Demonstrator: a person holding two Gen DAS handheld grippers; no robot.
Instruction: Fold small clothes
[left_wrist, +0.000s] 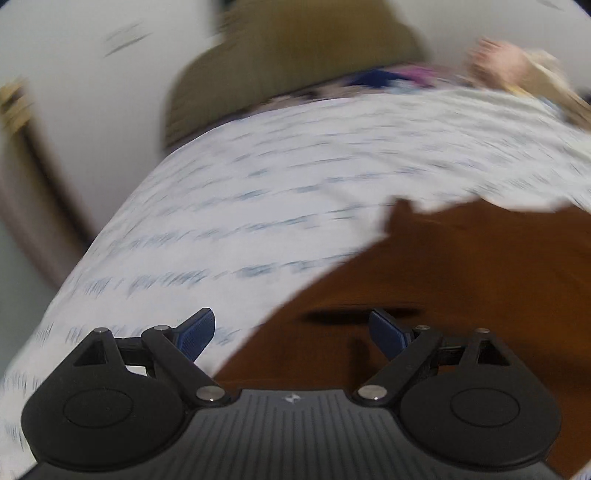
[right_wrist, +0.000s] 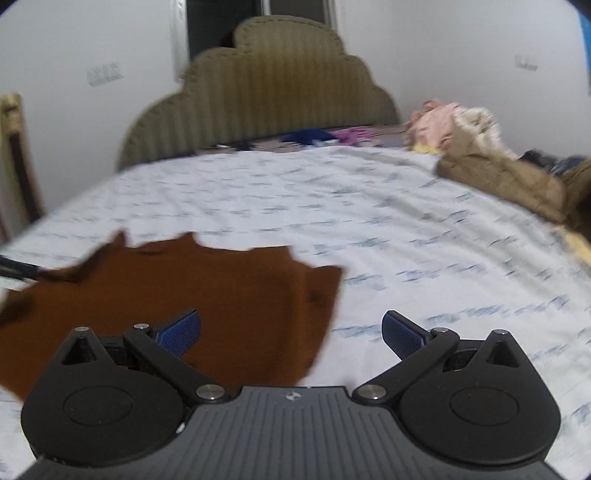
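Lying flat on the bed sheet (right_wrist: 369, 206), the brown garment (right_wrist: 207, 295) is spread out near the front edge, its far edge jagged with little tabs sticking up. Both grippers are let go: the left gripper (left_wrist: 291, 330) has its jaws spread with nothing between them, hanging over the garment's left border, and the right gripper (right_wrist: 291, 332) is just as wide and empty, straddling the garment's right edge.

For the next fold I'd pick matching corners on each side, pinch only the top layer, and lift evenly so the cloth doesn't skew.

The right view is the useful one: it shows the garment's whole outline, the headboard (right_wrist: 266, 96), and a pile of clothes (right_wrist: 491, 155) at the far right of the bed. The left view is smeared and only catches the garment's left part, though it does show a dark slit or crease in the cloth right by its fingers.
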